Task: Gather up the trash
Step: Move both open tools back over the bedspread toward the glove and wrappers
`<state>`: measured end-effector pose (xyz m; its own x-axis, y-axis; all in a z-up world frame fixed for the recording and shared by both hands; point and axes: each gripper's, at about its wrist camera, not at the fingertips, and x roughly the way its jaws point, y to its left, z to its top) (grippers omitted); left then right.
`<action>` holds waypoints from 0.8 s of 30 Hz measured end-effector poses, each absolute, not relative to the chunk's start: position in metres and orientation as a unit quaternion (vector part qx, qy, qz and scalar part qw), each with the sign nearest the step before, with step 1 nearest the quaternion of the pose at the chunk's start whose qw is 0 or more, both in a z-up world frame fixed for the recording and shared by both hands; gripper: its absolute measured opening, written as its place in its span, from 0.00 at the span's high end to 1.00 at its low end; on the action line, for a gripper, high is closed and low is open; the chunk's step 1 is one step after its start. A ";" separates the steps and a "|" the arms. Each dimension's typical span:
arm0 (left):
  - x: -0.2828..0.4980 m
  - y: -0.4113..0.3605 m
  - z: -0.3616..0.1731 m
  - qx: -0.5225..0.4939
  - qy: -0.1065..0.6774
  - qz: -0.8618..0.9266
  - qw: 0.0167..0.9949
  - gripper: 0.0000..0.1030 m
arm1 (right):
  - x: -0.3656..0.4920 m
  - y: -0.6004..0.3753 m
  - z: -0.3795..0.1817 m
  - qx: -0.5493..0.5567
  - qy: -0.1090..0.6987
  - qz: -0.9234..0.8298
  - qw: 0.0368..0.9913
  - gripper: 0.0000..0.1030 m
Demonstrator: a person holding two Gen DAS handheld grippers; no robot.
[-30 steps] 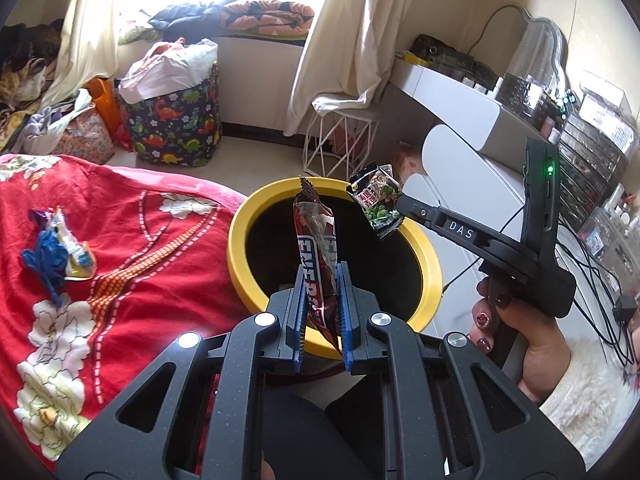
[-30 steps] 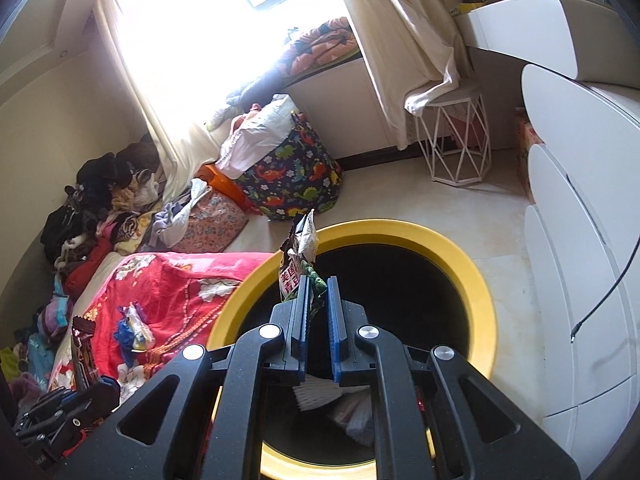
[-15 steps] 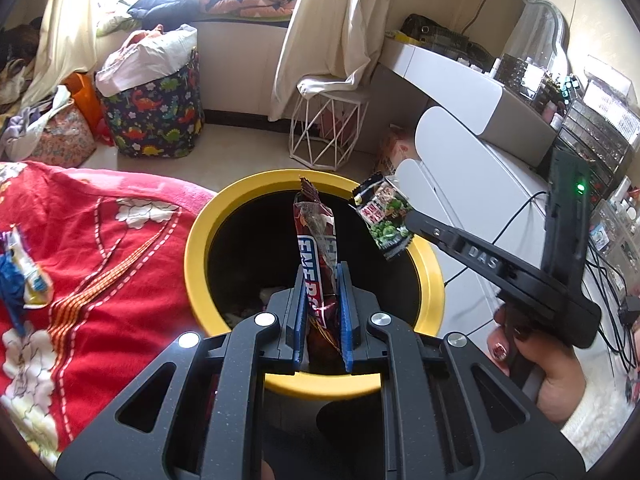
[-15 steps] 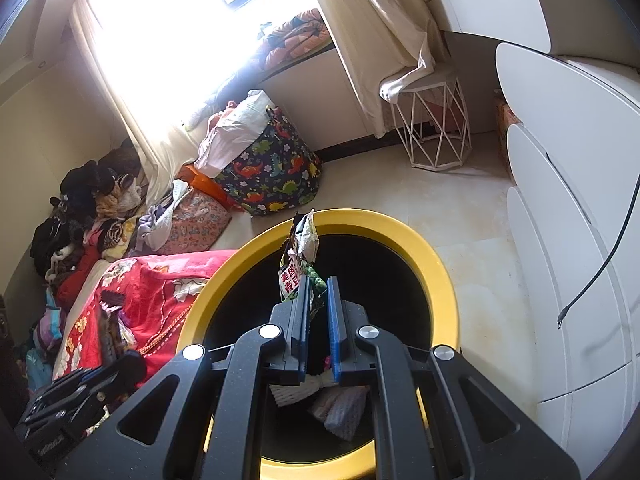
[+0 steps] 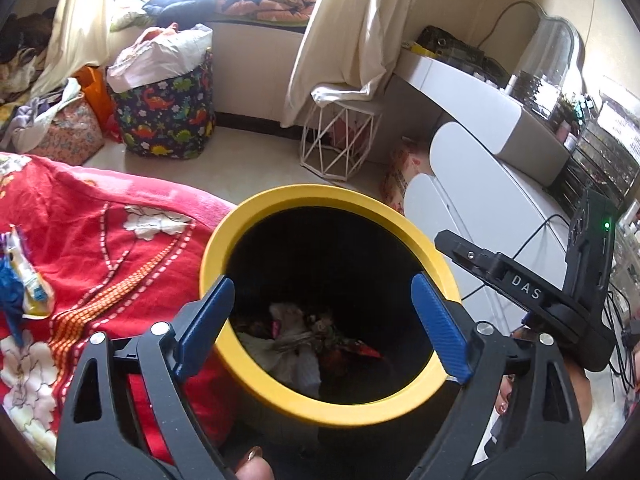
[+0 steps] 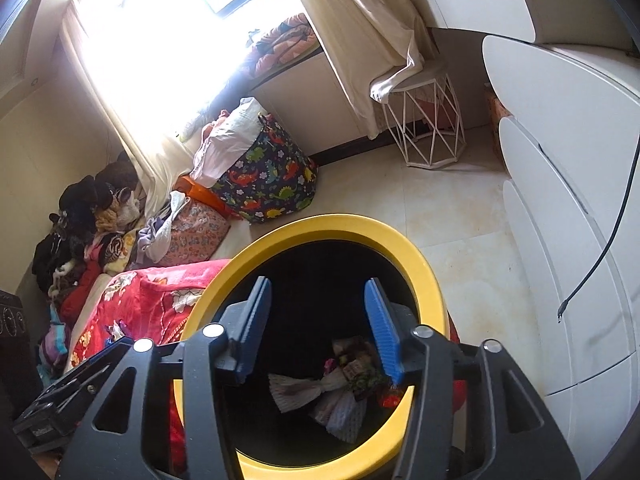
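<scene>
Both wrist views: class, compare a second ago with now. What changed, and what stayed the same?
Both grippers let go: the left gripper and right gripper now stand open and empty, and their wrappers are gone from between the fingers, presumably down among the trash below. The yellow-rimmed bin and red blanket stay put.

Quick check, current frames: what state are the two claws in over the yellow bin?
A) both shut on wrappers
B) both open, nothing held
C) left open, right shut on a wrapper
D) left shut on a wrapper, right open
B: the left claw and the right claw both have their blue pads spread wide with nothing between them, above the yellow bin, where wrappers lie at the bottom.
</scene>
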<state>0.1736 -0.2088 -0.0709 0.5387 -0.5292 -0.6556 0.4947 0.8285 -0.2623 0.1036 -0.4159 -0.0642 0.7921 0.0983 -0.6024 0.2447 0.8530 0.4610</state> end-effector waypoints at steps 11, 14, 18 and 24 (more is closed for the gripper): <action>0.171 -0.169 -0.055 -0.040 0.354 -0.250 0.900 0.17 | 0.107 -0.387 -0.051 0.236 0.313 -0.014 0.920 0.43; 0.171 -0.156 -0.050 -0.044 0.347 -0.239 0.906 0.17 | 0.109 -0.377 -0.047 0.224 0.311 -0.003 0.924 0.41; 0.170 -0.140 -0.044 -0.047 0.335 -0.226 0.914 0.17 | 0.110 -0.361 -0.043 0.210 0.311 0.012 0.927 0.39; 0.172 -0.116 -0.037 -0.053 0.322 -0.206 0.923 0.17 | 0.114 -0.337 -0.039 0.192 0.314 0.035 0.929 0.38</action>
